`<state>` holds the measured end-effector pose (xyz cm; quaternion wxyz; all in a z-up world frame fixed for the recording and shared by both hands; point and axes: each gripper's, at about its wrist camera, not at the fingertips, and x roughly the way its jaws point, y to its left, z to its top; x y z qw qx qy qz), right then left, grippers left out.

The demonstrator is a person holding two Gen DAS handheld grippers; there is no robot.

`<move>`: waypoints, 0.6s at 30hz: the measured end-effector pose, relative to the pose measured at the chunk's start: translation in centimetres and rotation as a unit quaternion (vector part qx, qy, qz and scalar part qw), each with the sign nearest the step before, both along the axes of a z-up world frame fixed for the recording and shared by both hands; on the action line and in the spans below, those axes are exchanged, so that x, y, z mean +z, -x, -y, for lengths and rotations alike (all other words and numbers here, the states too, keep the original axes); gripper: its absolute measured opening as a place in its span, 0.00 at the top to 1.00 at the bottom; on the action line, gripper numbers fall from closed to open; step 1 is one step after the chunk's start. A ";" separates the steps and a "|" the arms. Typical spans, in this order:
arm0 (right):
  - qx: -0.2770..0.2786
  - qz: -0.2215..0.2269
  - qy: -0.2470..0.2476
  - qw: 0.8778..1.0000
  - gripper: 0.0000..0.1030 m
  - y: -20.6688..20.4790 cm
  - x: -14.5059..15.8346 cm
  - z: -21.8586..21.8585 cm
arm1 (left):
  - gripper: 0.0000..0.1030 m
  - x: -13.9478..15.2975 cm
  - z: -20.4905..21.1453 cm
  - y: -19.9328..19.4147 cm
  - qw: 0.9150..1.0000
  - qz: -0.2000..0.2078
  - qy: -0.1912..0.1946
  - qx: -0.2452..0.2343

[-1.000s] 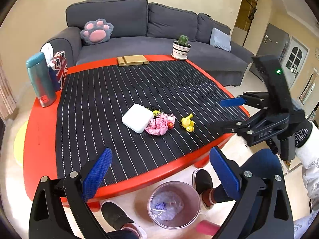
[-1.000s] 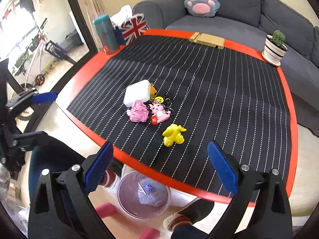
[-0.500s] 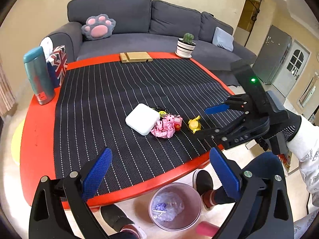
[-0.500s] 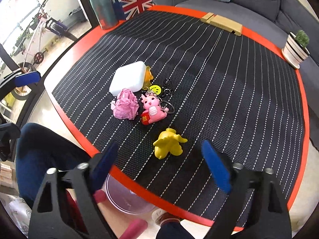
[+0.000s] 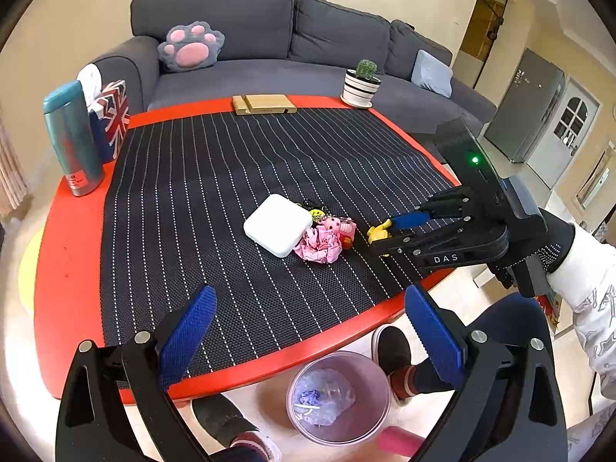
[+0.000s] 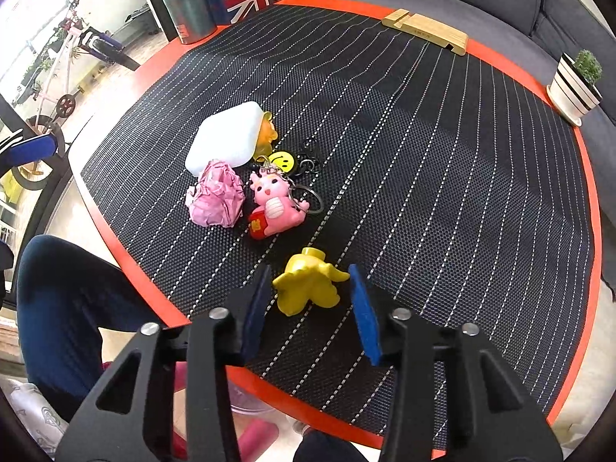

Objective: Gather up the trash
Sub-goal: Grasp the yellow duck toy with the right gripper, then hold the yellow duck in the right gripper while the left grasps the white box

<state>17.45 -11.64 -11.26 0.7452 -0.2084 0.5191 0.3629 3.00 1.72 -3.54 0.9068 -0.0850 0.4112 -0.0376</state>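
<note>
Yellow banana-peel toy (image 6: 308, 283) lay on the desk's (image 6: 442, 177) striped mat near the front edge, between the right hand-held gripper's (image 6: 308, 304) spread, untouching fingers, apparently lined up for pinching. Left hand-held gripper (image 5: 308, 338) hovered unclenched above the bin (image 5: 338, 396).

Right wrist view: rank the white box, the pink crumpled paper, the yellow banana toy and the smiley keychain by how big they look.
1. white box
2. yellow banana toy and pink crumpled paper: look alike, and the toy lies nearer the camera, so unranked
3. smiley keychain
</note>
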 end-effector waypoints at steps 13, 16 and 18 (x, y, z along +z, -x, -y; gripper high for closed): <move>-0.026 0.012 -0.038 0.999 0.64 0.6 1.9 1.5 | 0.08 -0.1 0.1 -1.4 1.000 -0.007 0.001 -0.001; -0.034 0.014 -0.052 0.998 0.64 1.1 2.7 2.1 | 0.08 -0.3 -0.1 -2.6 1.000 -0.018 0.012 0.003; -0.036 0.017 -0.060 0.997 0.64 1.5 3.2 2.5 | 0.08 -0.4 -0.2 -3.6 0.999 -0.029 0.019 0.009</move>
